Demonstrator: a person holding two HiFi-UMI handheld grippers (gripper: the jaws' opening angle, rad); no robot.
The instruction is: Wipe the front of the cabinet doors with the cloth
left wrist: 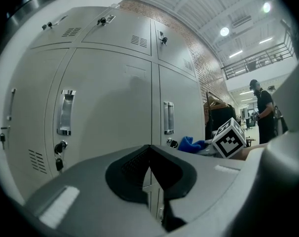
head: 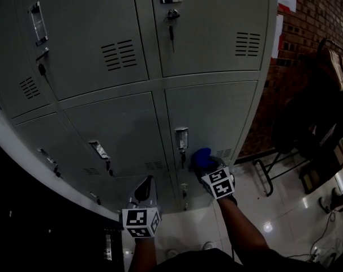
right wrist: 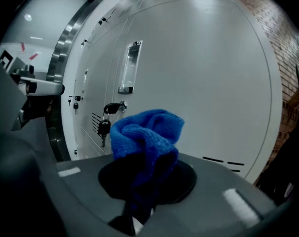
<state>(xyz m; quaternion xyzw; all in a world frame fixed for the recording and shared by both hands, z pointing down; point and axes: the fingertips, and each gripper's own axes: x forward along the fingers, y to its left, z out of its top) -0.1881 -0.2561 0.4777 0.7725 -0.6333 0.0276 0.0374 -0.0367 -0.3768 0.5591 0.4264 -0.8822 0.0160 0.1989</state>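
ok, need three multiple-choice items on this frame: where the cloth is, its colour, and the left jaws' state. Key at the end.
1. The cloth is:
A) in the left gripper
B) in the right gripper
C) in neither

2. The cloth is:
A) white
B) red
C) blue

3. The left gripper's jaws are:
A) together, with nothing between them
B) shut on the cloth
C) wide apart

Key:
1 B: the right gripper view shows the cloth bunched between its jaws.
2 C: it reads blue in all three views.
3 A: the left gripper view shows the jaws meeting, with nothing between them.
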